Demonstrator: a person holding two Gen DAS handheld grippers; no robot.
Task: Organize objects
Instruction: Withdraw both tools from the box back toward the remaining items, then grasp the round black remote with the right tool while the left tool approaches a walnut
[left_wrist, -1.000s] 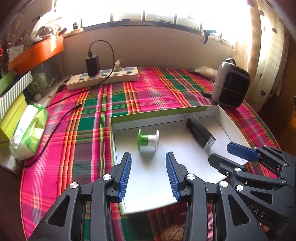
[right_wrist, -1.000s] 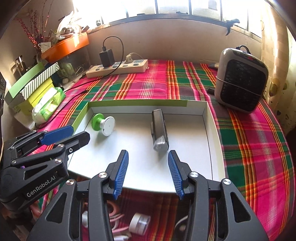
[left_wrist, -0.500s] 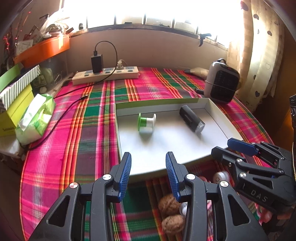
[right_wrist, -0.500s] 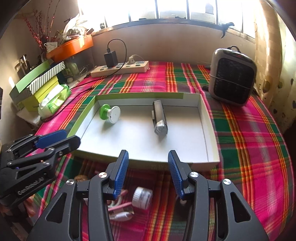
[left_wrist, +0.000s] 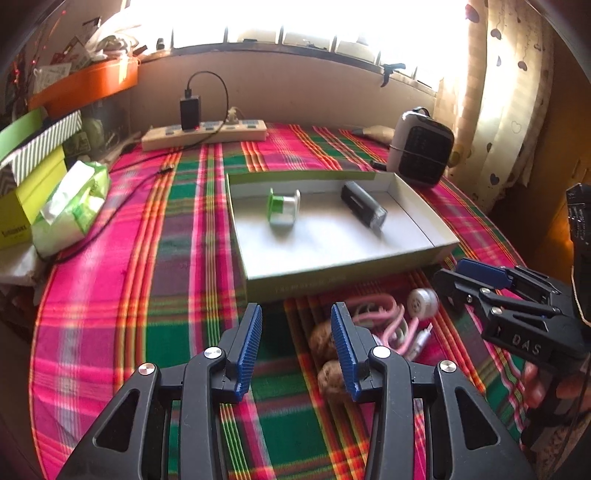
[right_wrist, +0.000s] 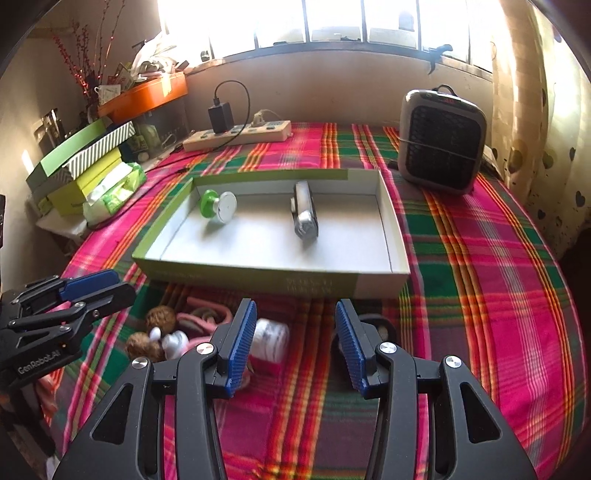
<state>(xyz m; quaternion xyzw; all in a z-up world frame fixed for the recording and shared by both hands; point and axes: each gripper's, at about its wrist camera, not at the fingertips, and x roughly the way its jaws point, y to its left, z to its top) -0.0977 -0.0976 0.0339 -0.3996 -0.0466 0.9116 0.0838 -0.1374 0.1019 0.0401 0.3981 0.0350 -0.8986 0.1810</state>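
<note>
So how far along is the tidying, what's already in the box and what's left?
Done: the green spool and the dark gadget lie in the box. In hand: nothing; the left gripper and right gripper are open and empty. Left: two walnuts, a pink cable and a white roll on the cloth.

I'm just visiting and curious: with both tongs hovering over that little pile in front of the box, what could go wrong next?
The walnuts are round and could roll off when nudged. The pink cable lies tangled among them, so lifting one thing may drag others. The left tongs and right tongs, both open, hang close together and might collide.
</note>
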